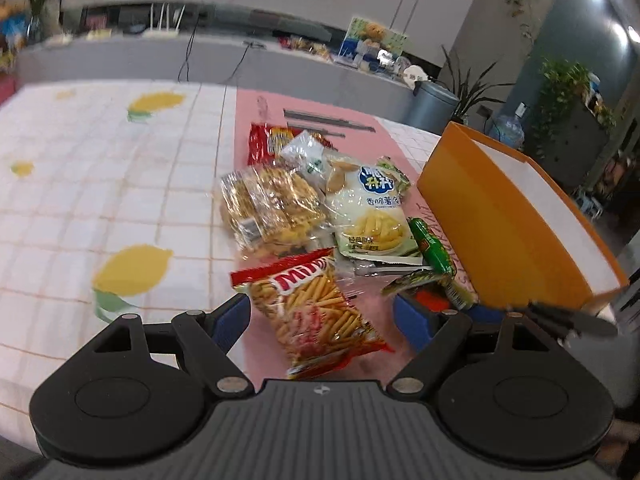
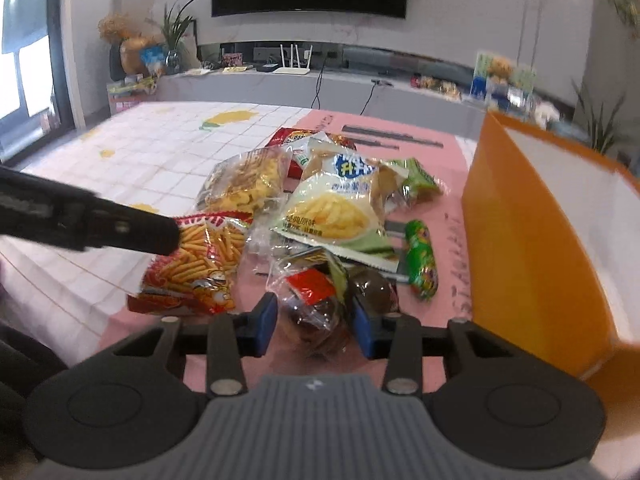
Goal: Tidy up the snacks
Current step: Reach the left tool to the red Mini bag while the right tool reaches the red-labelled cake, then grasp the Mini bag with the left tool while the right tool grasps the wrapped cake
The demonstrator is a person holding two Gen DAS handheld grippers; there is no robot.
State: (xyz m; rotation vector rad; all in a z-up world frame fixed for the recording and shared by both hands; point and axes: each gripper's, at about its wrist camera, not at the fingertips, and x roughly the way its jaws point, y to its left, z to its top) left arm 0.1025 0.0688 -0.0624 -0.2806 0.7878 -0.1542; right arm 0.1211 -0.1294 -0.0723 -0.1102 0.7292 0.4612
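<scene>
Straddling the red fries packet (image 1: 316, 316), left gripper (image 1: 320, 320) jaws gape wide; right gripper (image 2: 314, 320) jaws pinch a clear-wrapped snack (image 2: 316, 312) near the orange box (image 2: 532, 240).

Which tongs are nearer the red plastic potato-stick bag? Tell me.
Left. Left tongs straddle the red plastic potato-stick bag, open; right tongs clamp a clear brown-snack packet beside it.

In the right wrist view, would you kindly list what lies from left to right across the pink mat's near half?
Red fries bag → clear packet with red label, between the right hand-held gripper fingers → green sausage-shaped snack → orange box.
</scene>
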